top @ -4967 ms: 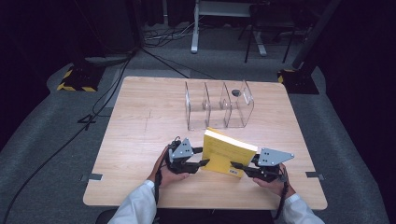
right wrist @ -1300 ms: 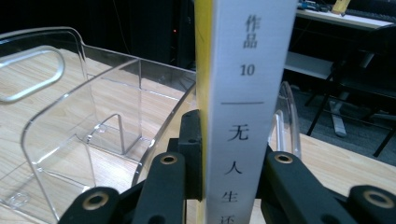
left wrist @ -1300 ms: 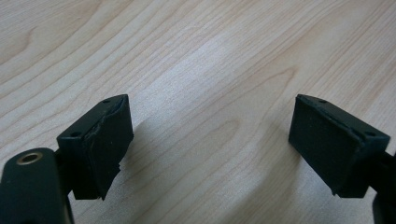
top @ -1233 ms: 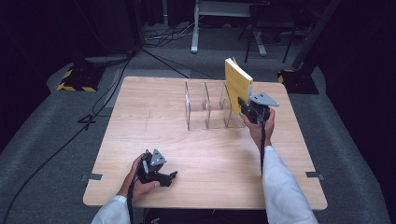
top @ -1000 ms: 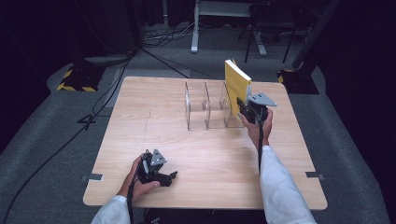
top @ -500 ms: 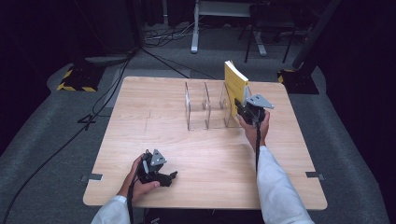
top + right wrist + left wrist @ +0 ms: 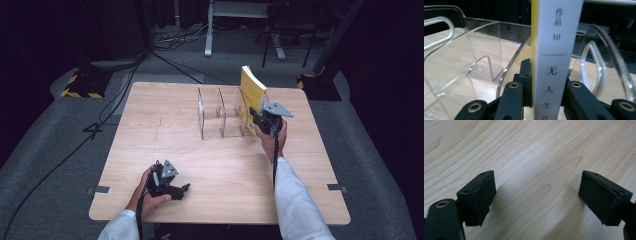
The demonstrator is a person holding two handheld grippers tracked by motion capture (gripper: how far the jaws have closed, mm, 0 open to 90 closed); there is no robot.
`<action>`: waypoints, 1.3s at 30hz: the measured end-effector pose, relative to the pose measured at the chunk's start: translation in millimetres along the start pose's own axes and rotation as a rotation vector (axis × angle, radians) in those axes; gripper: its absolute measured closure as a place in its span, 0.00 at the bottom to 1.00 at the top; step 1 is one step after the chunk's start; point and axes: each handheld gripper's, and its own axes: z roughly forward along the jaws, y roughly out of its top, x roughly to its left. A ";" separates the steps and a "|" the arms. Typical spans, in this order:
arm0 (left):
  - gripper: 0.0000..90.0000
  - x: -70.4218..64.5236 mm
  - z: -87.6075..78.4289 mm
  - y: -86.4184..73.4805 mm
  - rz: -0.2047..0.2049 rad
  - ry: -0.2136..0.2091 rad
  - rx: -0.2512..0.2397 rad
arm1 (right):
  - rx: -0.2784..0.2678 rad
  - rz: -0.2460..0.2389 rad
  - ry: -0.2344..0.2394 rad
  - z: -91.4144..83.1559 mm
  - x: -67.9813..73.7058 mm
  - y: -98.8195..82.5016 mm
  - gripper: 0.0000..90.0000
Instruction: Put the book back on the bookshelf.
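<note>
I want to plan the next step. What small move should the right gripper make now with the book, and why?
Probably lower it straight down. The right gripper is shut on the yellow book, upright over the clear rack, spine between two dividers, not yet seated. The left gripper rests open on the table.

wood table, black cables on grey floor, yellow-black striped base back left, white stand leg behind

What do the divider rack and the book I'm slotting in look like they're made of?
Rack: clear, glossy plastic, probably acrylic; the table shows through it and its edges catch highlights. Book: paper, seemingly a softcover, with a matte white printed spine and a yellow cover.
</note>
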 end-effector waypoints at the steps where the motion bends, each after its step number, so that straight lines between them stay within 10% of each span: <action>1: 0.17 -0.2 0.0 0.0 0.003 -0.001 -0.001 | 0.004 0.002 0.001 -0.8 -0.2 -1.4 0.85; 25: 0.17 -1.4 -0.1 -0.5 -0.003 -0.004 -0.002 | 0.075 -0.010 0.004 -13.9 2.2 -22.3 0.71; 39: 0.17 -2.2 -0.5 -0.8 -0.010 0.002 0.000 | 0.033 -0.047 -0.008 -42.0 -3.4 -24.7 0.81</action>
